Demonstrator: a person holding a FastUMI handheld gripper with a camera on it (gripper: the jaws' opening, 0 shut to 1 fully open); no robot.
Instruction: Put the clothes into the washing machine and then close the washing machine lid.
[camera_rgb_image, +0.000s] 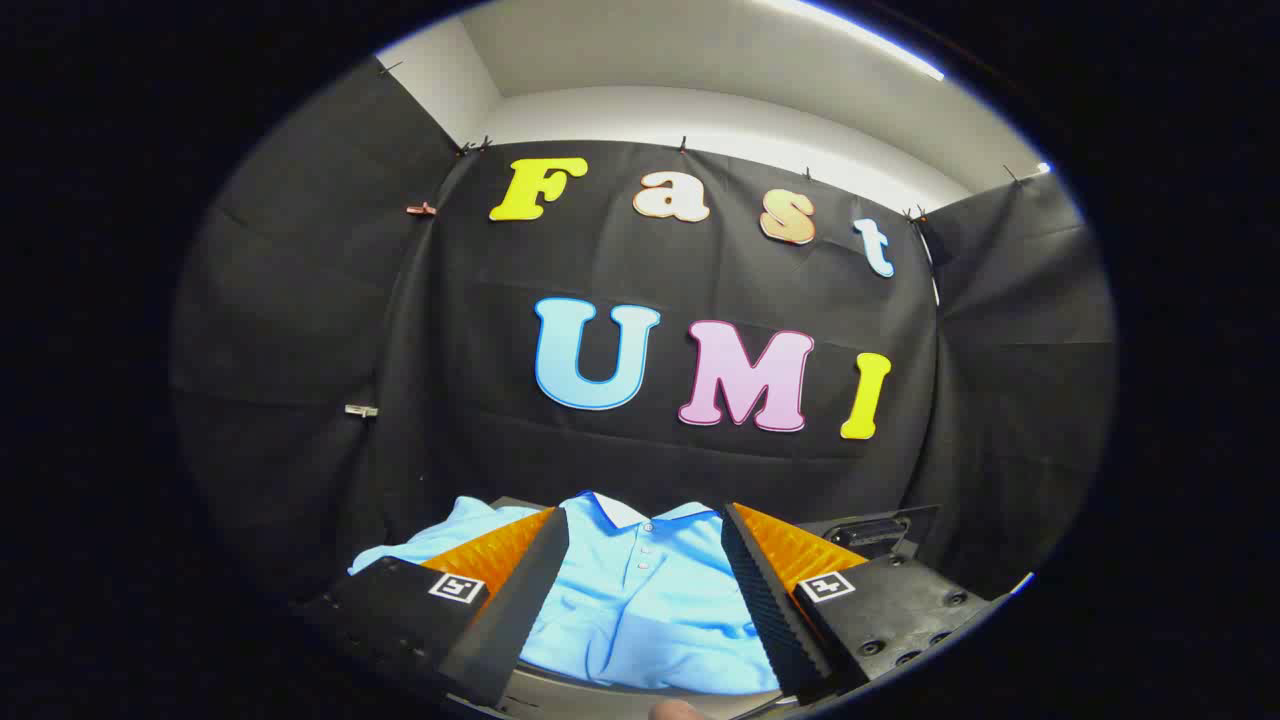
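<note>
Status check: the task has not visibly begun. Your gripper (640, 590) has its fingers spread wide apart and holds nothing. Neither finger touches fabric as far as this view shows; both appear to hover above the garment.

The clothes item is a light blue polo shirt (640, 610) with a white-edged collar (620, 510) and a short buttoned placket. It lies spread flat on a pale surface (600, 692), directly ahead of the fingers and partly framed between them. Taking the gap between the fingertips as the clock centre, the collar sits at 12 o'clock, one sleeve (440, 535) runs out toward 10 o'clock behind one finger, and the shirt body extends down to 6 o'clock.

A dark object with a recessed handle (875, 530) shows at about 2 o'clock, just beyond the other finger. It may be part of the washing machine, but you cannot confirm this from here; the drum opening and the lid position are not identifiable.

Remaining steps, as judged from this layout:
1. Lower the fingers onto the shirt and close them on a gathered fold.
2. Lift and carry the shirt to the machine opening.
3. Release it inside.
4. Close the lid.

Treat all four as outstanding.
</note>
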